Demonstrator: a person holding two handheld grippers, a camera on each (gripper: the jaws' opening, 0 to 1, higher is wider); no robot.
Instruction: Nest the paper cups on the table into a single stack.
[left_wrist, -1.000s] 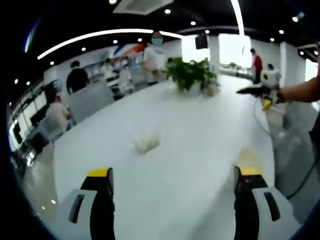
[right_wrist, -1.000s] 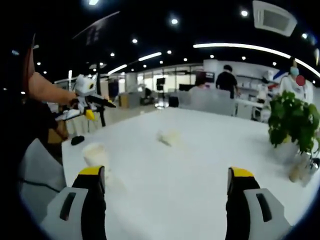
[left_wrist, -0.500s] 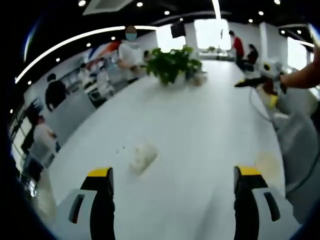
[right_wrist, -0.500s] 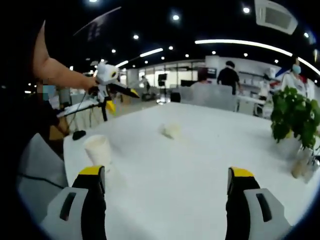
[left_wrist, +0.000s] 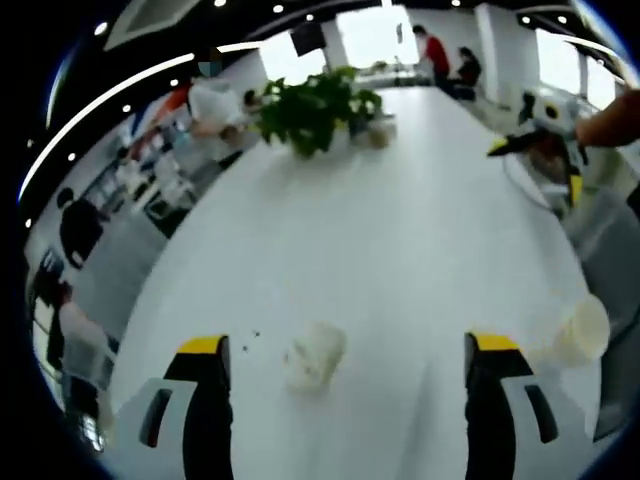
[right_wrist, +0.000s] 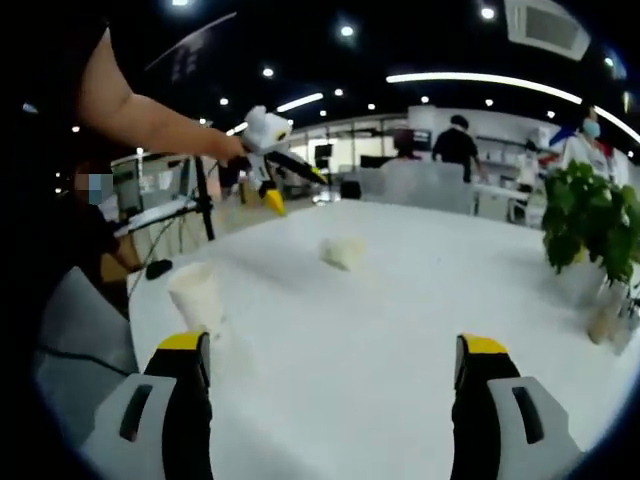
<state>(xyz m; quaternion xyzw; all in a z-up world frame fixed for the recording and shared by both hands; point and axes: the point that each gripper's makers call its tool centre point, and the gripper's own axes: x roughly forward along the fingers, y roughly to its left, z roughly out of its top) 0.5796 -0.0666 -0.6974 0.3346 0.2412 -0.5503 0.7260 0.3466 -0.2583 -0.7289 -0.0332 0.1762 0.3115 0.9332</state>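
Observation:
A crumpled white paper cup (left_wrist: 315, 355) lies on its side on the white table (left_wrist: 400, 230), low between the jaws of my left gripper (left_wrist: 349, 343), which stands wide open and holds nothing. A second paper cup (left_wrist: 578, 332) stands at the table's right edge. In the right gripper view that upright cup (right_wrist: 197, 295) is just beyond the left jaw of my right gripper (right_wrist: 333, 345), open and empty. The lying cup (right_wrist: 343, 252) is farther out, and the left gripper (right_wrist: 295, 170) hovers above the table behind it. The right gripper (left_wrist: 540, 150) hangs off the table's right side.
A potted green plant (left_wrist: 310, 105) stands mid-table farther along, also in the right gripper view as the plant (right_wrist: 590, 225) with a small bottle (right_wrist: 603, 325) beside it. People and chairs (left_wrist: 90, 250) line the table's left side. A black cable (right_wrist: 155, 268) lies at the edge.
My left gripper has moved forward over the table, so the lying cup now sits low between its jaws and the upright cup shows at the right. The right gripper barely shifted.

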